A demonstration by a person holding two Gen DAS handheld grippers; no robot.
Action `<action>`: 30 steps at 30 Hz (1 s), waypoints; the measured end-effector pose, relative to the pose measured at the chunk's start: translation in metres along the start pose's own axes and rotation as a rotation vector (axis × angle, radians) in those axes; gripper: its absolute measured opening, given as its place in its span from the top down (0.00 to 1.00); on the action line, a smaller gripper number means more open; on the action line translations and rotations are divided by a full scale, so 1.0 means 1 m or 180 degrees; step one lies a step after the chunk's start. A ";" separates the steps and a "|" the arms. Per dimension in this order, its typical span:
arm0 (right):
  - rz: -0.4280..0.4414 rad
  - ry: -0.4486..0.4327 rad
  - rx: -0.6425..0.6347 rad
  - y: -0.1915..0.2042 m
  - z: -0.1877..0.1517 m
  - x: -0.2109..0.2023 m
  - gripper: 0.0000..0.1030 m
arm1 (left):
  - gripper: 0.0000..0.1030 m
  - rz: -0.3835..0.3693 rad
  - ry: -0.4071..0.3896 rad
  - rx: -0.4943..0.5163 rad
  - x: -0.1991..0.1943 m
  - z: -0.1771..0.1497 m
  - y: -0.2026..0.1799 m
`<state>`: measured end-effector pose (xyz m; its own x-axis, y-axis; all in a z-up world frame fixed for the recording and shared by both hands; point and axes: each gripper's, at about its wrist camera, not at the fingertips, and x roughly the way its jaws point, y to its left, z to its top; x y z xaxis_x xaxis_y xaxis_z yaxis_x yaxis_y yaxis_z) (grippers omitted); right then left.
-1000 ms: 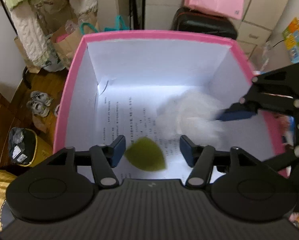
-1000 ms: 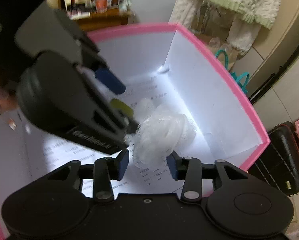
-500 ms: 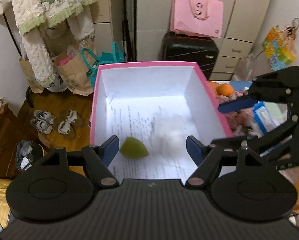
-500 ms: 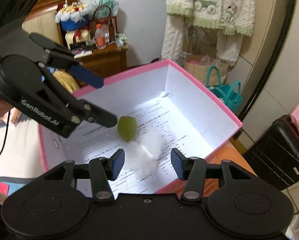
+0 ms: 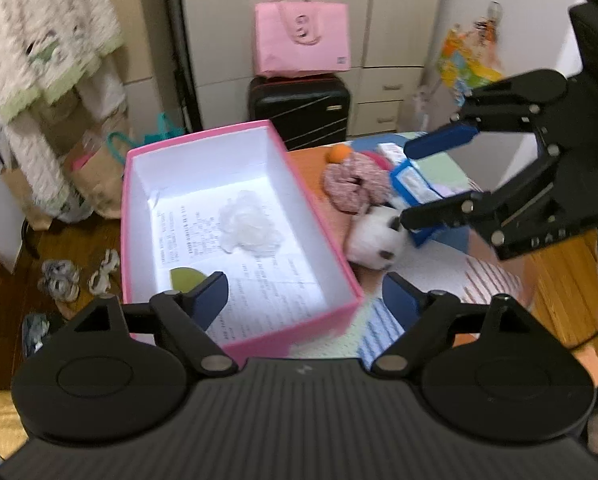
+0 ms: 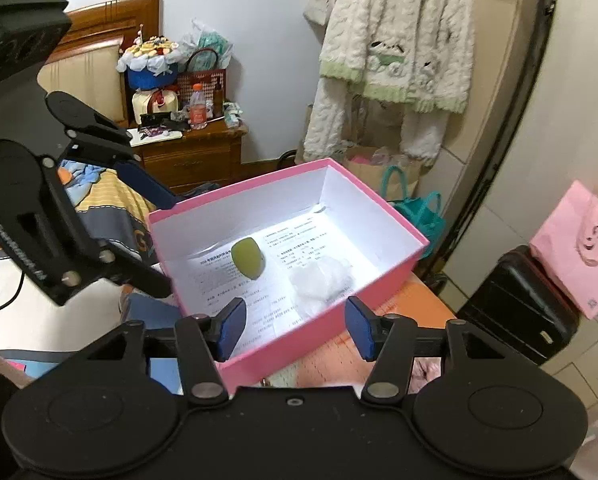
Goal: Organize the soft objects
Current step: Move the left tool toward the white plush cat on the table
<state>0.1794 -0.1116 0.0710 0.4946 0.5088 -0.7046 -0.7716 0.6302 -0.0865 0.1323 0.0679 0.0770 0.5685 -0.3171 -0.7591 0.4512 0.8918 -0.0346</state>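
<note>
Pink box [image 5: 319,216] already holds the green sponge [image 6: 247,258] & white puff [image 5: 247,227] on its paper floor; both claws, left [image 5: 305,298] and right [image 6: 295,326], are wide w/ nothing held. Looks like between picks: next is prob. the plush [image 5: 373,240] beside the box, right claw [image 5: 427,180] over it. Sponge's long axis runs roughly across the box.

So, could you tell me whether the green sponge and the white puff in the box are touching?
Apart. The right wrist view shows printed paper lying bare between the green sponge and the white puff inside the pink box.
</note>
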 end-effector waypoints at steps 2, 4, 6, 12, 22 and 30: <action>-0.0021 -0.0042 0.0011 0.002 -0.009 -0.015 0.39 | 0.17 -0.0014 -0.0021 0.0099 -0.005 -0.004 -0.013; -0.0054 -0.0076 0.0028 0.003 -0.019 -0.028 0.38 | 0.15 -0.0036 -0.0034 0.0181 -0.007 -0.008 -0.025; -0.0095 -0.0106 0.0048 0.004 -0.030 -0.040 0.37 | 0.14 -0.0064 -0.0026 0.0256 -0.007 -0.011 -0.037; -0.0172 -0.0164 0.0119 0.008 -0.059 -0.066 0.31 | 0.14 -0.0192 0.0076 0.0462 -0.002 -0.018 -0.073; -0.0165 -0.0168 0.0089 0.019 -0.109 -0.081 0.25 | 0.13 -0.0438 0.0134 0.0653 0.024 -0.019 -0.113; -0.0138 -0.0306 0.0268 0.011 -0.149 -0.059 0.19 | 0.13 -0.0432 -0.0024 0.0551 0.056 -0.011 -0.120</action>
<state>0.0822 -0.2219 0.0064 0.5658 0.5314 -0.6304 -0.7143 0.6978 -0.0529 0.1026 -0.0534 0.0310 0.4994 -0.4333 -0.7502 0.6348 0.7723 -0.0234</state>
